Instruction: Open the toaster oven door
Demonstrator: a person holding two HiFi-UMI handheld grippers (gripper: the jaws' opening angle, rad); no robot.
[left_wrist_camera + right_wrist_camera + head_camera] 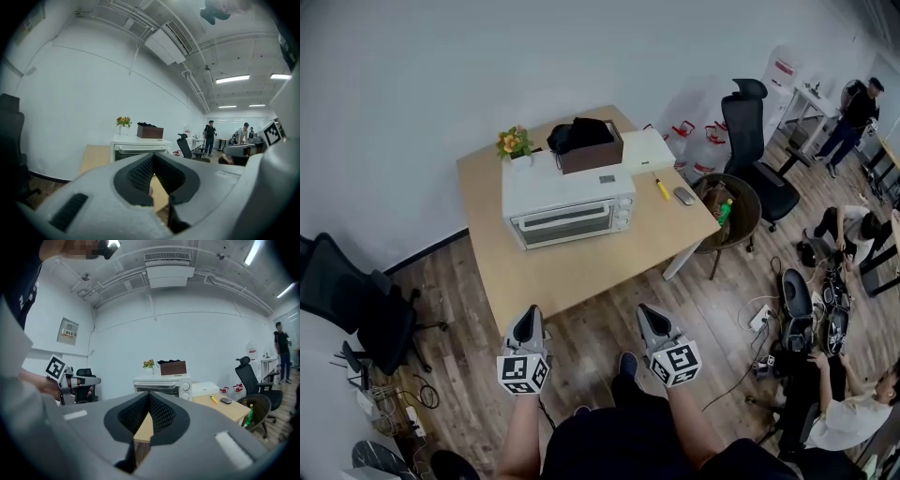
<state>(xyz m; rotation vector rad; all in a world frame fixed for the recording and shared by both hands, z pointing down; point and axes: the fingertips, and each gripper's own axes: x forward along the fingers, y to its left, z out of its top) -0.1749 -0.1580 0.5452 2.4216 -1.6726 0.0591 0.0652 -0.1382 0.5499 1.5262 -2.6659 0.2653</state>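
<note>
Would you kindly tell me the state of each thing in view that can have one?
White toaster oven: door shut, standing on the light wooden table.
Left tongs: shut, empty, well short of the oven.
Right tongs: shut, empty, well short of the oven.
Brown open-topped box: atop the oven, holding something black.

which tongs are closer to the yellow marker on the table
Right. The right tongs hang off the table's near edge, roughly in line with the yellow marker; the left tongs sit farther left.
</note>
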